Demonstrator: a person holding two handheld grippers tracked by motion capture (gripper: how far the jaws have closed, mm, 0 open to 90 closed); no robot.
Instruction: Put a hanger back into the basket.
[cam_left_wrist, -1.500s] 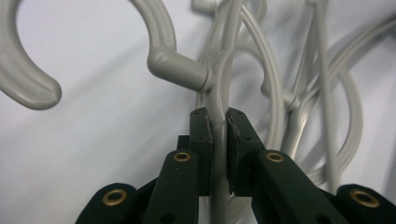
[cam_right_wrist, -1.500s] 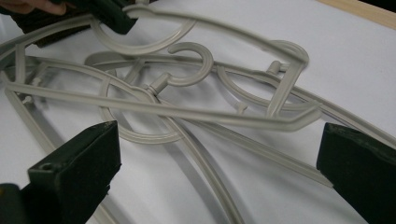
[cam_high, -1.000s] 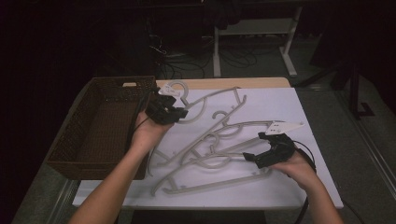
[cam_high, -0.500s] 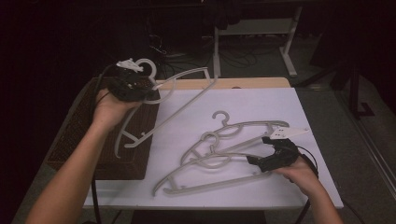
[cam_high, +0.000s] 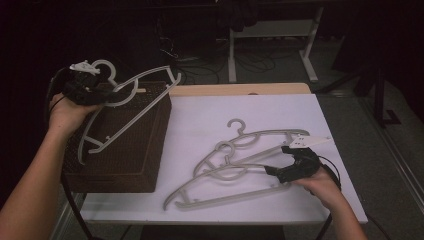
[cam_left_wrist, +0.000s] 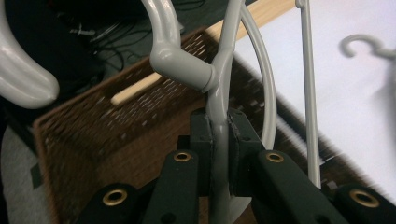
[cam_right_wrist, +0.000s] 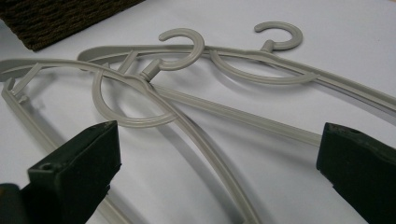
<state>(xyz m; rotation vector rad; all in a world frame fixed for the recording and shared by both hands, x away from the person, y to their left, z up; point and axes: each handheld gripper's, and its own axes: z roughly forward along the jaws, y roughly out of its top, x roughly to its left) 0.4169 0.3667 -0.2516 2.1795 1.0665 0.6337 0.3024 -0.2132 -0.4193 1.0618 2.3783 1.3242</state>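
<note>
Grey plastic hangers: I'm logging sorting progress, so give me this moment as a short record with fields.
held item: grey plastic hanger, gripped near its hook
left gripper: shut on the hanger, raised over the basket
container: dark brown woven basket, at the table's left end
remaining items: two grey plastic hangers, overlapping on the white tabletop
right gripper: open, jaws either side of the tabletop hangers, not clamping them
</note>
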